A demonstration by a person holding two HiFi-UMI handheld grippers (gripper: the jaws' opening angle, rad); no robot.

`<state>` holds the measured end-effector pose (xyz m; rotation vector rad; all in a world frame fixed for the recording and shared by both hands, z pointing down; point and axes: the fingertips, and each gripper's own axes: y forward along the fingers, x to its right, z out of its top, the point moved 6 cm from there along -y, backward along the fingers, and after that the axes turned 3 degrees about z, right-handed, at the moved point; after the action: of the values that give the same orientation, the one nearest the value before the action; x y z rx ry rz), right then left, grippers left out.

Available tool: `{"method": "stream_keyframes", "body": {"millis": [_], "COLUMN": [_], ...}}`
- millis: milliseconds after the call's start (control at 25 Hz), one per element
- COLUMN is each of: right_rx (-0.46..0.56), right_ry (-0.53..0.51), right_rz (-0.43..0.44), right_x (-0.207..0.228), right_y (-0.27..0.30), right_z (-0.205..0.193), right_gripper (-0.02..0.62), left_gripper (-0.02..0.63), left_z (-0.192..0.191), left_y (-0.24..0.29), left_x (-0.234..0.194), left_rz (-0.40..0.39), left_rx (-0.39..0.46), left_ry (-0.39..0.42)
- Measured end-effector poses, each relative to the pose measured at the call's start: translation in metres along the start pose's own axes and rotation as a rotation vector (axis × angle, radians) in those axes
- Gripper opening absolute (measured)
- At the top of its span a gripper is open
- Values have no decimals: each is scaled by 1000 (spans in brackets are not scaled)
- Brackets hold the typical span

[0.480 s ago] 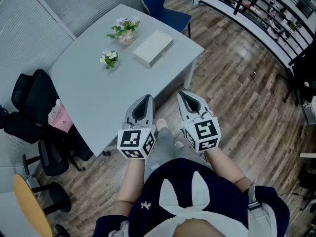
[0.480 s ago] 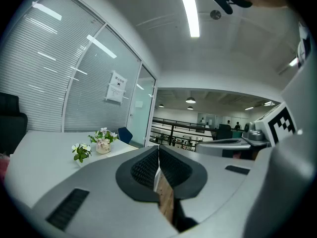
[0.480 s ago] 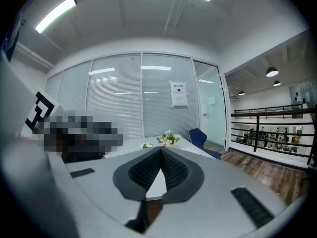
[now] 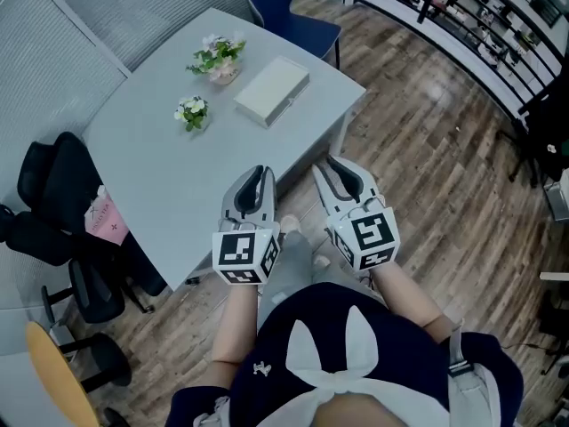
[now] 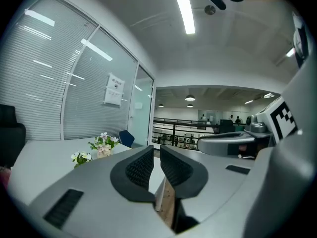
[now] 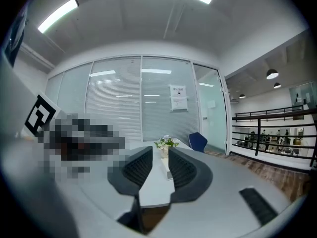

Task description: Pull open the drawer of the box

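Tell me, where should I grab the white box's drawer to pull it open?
Probably at the dark seam on the white box's long side facing the table's right edge. The box lies flat, so come in level from that side and pinch the lip there. No handle shows from here.

Pale box lying flat on the grey table
The box (image 4: 272,89) is a low, cream-white rectangular slab. It rests flat on the far part of the table (image 4: 169,176), close to the far-right edge and slanted to it, just beside a pot of flowers (image 4: 218,56); its drawer looks pushed in, nothing standing out from the body
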<state>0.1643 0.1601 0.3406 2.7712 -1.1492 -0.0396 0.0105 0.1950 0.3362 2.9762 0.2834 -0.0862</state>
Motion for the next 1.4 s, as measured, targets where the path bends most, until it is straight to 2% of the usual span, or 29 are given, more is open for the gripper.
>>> {"method": "stream_keyframes", "body": {"millis": [40,80,160,320,560,760,1000,1400], "right_rx": [2,3,4,-6,-36,-78,-136,-220], "right_ry": [2,2,-2,-1,2,17,26,32], "right_rz": [5,6,4,8,-7,-7,-2,-36], "right_x": [2,4,9,21,41,57,73,95], "right_y": [3,5,12,26,51,74,95,138], "right_z": [1,1,3,4,5,-3,-14,-37], "right_gripper": [115,121,124,183,199,206,207,207], "left_gripper": [33,66,179,224,240,244,244,244], "left_z": [1,1,3,3,3,-8,-20,-46], "left_y": [3,6,14,30,58,87,116,164], "left_x": [-1,-3,-6,-15,-38,-56,-74,-121], "left_rz": [1,-2,-8,7,9,0,0,46], "left_rx": [0,1,2,-9,-54,-122,-218,-403], "left_ry": [8,10,9,37,28,-16,-14,-143]}}
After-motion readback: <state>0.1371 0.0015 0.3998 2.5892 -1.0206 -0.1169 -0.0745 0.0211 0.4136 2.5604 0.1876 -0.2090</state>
